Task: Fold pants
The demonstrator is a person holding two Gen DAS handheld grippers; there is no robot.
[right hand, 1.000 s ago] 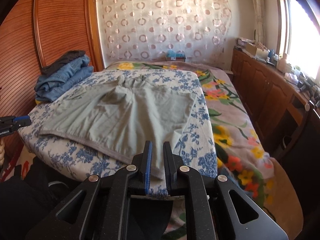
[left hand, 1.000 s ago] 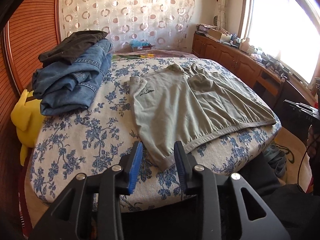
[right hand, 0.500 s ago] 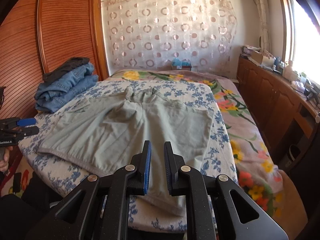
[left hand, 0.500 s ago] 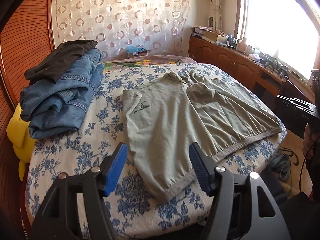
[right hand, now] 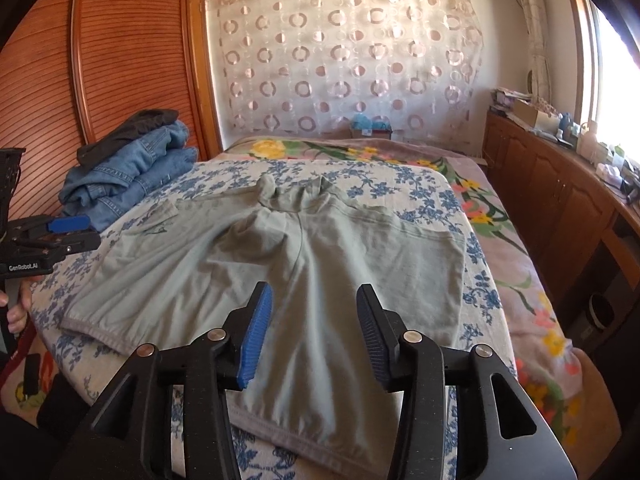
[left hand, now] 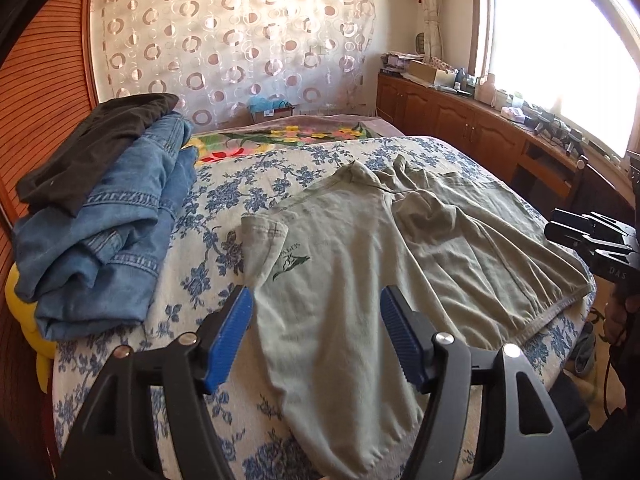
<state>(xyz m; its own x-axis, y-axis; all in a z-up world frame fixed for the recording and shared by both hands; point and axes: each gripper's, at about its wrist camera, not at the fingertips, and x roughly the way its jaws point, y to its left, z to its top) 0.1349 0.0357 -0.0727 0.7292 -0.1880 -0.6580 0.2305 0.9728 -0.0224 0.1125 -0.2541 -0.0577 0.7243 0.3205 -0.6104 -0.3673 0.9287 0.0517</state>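
Note:
Pale grey-green pants [left hand: 360, 264] lie spread flat on the blue-flowered bedspread [left hand: 208, 216], elastic hem towards the near edge. My left gripper [left hand: 316, 300] hovers over the left part of the pants, jaws wide and nothing pressed between them. In the right wrist view the pants [right hand: 320, 248] lie under my right gripper [right hand: 314, 292], whose jaws are opening; the cloth lies below them, not pinched. Each gripper shows in the other's view: the left gripper [right hand: 60, 232] at the bed's left edge, the right gripper [left hand: 588, 236] at the right edge.
A stack of folded blue jeans [left hand: 104, 216] with a black garment on top sits on the bed's far left, over a yellow object [left hand: 24, 320]. A flowered blanket [right hand: 500, 240] covers the bed's right side. Wooden cabinets [left hand: 460, 120] with clutter run under the window.
Both grippers came forward over the pants. The left jaws spread wide first; the right jaws, nearly shut at the hem before, have just parted.

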